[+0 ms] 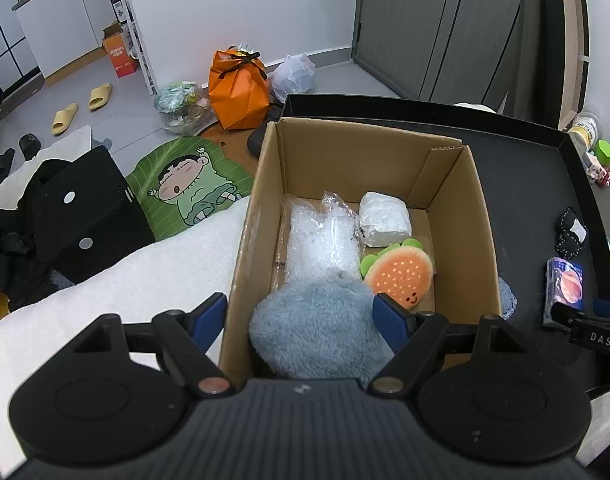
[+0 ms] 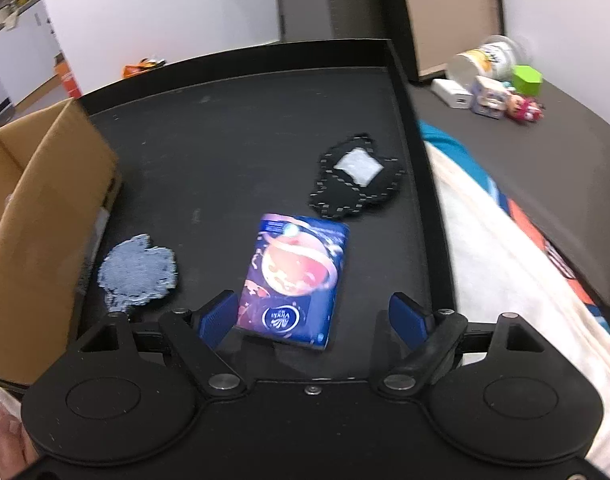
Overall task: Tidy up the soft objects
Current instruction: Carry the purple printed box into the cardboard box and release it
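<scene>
A cardboard box (image 1: 457, 216) stands on a black tray (image 1: 525, 184). In it lie a fluffy blue plush (image 1: 317, 324), a clear bubble bag (image 1: 321, 236), a white packet (image 1: 385, 218) and an orange burger plush (image 1: 399, 274). My left gripper (image 1: 301, 316) is open above the box, its fingers either side of the blue plush, which rests loose. My right gripper (image 2: 315, 318) is open over the tray (image 2: 245, 120), its fingers either side of a blue tissue pack (image 2: 295, 276). A blue-grey cloth (image 2: 139, 270) and a black pouch (image 2: 355, 178) lie nearby. The box also shows in the right wrist view (image 2: 41, 208).
A white blanket (image 1: 117, 292) lies left of the box. The floor beyond holds an orange bag (image 1: 239, 88), a cartoon mat (image 1: 189, 184) and slippers (image 1: 101, 96). Right of the tray, a dark table holds a jar (image 2: 487, 60), a green block (image 2: 527, 78) and small toys (image 2: 523, 106).
</scene>
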Motion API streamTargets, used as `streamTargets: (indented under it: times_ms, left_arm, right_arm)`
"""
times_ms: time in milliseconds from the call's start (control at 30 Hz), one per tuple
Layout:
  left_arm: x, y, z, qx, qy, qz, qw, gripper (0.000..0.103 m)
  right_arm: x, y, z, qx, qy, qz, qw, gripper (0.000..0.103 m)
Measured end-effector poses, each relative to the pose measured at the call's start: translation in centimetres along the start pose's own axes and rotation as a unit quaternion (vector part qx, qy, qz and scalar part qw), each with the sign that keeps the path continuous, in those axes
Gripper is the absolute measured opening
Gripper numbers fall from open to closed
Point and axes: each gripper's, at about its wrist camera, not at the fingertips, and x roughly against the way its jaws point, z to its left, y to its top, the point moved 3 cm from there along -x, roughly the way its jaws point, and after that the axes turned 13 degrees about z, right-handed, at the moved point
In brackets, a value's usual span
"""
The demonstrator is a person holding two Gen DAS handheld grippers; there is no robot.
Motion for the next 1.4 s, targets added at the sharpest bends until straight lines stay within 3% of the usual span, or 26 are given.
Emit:
streamTargets:
  times_ms: [200, 267, 333, 500, 833, 1400]
  left_arm:
    - [0.0, 0.1, 0.0, 0.000, -0.001, -0.001, 1.0000, 0.078]
    - [0.0, 0.0, 0.0, -0.002, 0.000, 0.000, 1.0000, 0.078]
    - [0.0, 0.0, 0.0, -0.002, -0.001, 0.000, 1.0000, 0.078]
    - [0.2, 0.0, 0.2, -0.005, -0.006, 0.001, 1.0000, 0.078]
    - [-0.1, -0.2, 0.4, -0.010, -0.013, 0.005, 0.9999, 0.078]
    - [0.8, -1.4, 2.7, 0.021, -0.035, -0.013, 0.9991, 0.075]
  right_arm:
    - [-0.2, 0.6, 0.7, 0.000, 0.016, -0.008, 1.000, 0.080]
    - [-0.6, 0.8, 1.1, 0.003, 0.020, -0.002, 1.000, 0.071]
    - [-1.0, 0.8, 1.4, 0.003, 0.020, 0.011, 1.000, 0.053]
    - [-0.7, 0.7, 1.7, -0.003, 0.017, 0.008, 1.000, 0.052]
    - [3.3, 1.6, 2.4, -0.012, 0.050, -0.040, 0.998, 0.051]
    - [8.0, 3.8, 6.8, 0.035, 0.095, -0.086, 0.991, 0.051]
